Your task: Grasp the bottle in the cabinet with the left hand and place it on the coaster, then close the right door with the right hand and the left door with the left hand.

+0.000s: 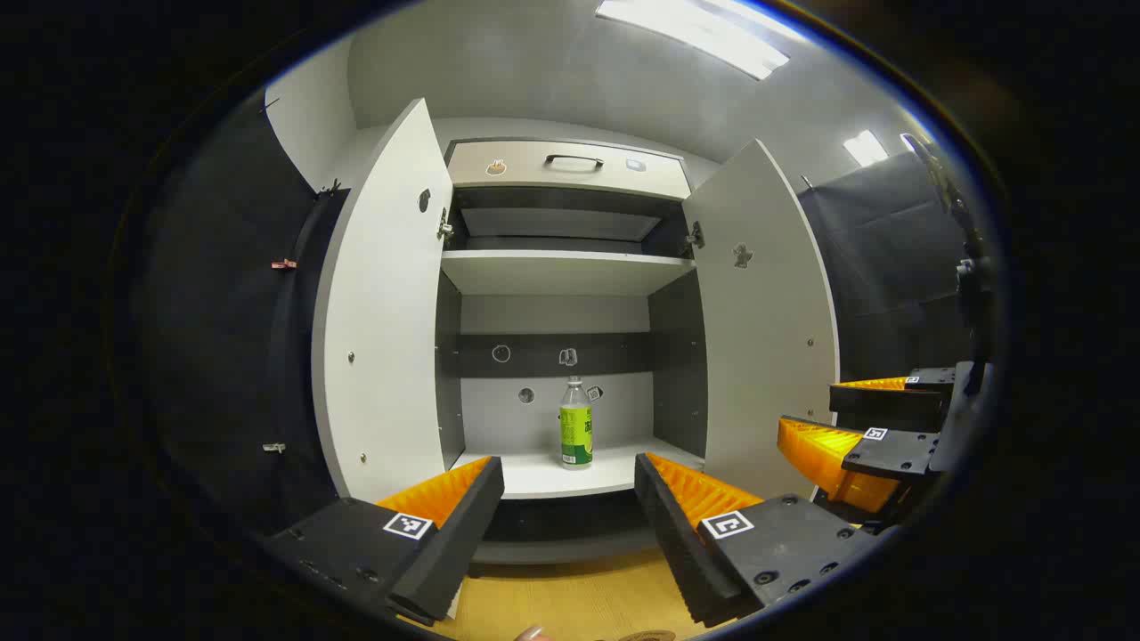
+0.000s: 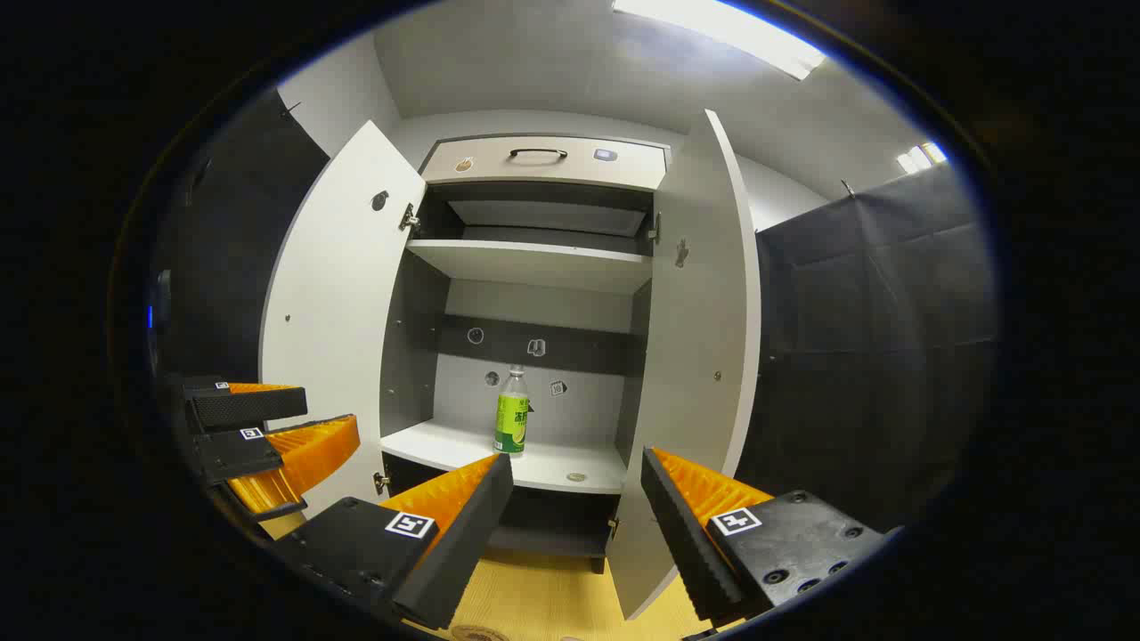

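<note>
A clear bottle [image 1: 576, 423] with a green label stands upright on the lower shelf [image 1: 534, 481] of the open white cabinet, also seen as the bottle [image 2: 511, 411] in the right gripper view. Both doors stand wide open: left door [image 1: 383, 312], right door [image 1: 766, 329]. My left gripper [image 1: 568, 472] is open and empty, in front of the cabinet and pointed at the bottle, well short of it. My right gripper [image 2: 577, 463] is open and empty too, beside the right door [image 2: 704, 338]. A round brownish edge [image 1: 646, 636], perhaps the coaster, peeks in at the bottom.
An upper shelf [image 1: 561, 267] and a closed drawer with a dark handle [image 1: 574, 161] sit above the bottle. A wooden surface [image 1: 570, 596] lies below the grippers. The right gripper [image 1: 806, 411] hangs to the right of the right door. Black cloth walls flank the cabinet.
</note>
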Demonstrator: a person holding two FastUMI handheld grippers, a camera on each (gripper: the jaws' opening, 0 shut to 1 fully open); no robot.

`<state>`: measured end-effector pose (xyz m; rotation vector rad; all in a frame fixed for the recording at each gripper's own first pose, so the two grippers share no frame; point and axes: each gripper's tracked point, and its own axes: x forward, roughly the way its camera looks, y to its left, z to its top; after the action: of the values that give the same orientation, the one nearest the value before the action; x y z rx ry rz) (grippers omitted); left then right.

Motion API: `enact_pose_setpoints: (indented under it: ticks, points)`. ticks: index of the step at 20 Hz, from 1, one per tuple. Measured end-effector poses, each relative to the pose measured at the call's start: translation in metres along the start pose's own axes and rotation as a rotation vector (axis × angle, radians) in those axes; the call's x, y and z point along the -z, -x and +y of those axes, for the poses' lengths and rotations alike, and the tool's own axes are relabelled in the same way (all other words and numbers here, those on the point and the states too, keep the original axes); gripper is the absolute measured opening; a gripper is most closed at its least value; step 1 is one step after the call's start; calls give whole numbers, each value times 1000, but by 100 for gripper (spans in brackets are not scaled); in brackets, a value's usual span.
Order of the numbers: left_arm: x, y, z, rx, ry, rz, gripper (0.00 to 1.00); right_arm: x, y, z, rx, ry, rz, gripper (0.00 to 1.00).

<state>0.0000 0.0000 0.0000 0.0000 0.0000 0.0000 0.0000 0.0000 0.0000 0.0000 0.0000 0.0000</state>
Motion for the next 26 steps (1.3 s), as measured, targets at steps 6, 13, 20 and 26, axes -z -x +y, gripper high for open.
enact_pose_setpoints:
  ticks: [6, 13, 20, 26]
  points:
    - [-1, 6, -1, 13, -23, -1, 94, -4, 10, 3, -3, 6, -10, 96]
    - [-2, 16, 5, 18, -6, -2, 94, -11, 19, 7, 8, -15, -14, 96]
    - [-11, 21, 12, 69, -3, -51, 92, -9, 28, 15, 42, 12, 2, 96]
    - [-5, -2, 17, 91, 9, -55, 92, -6, 24, 17, 60, 30, 3, 96]
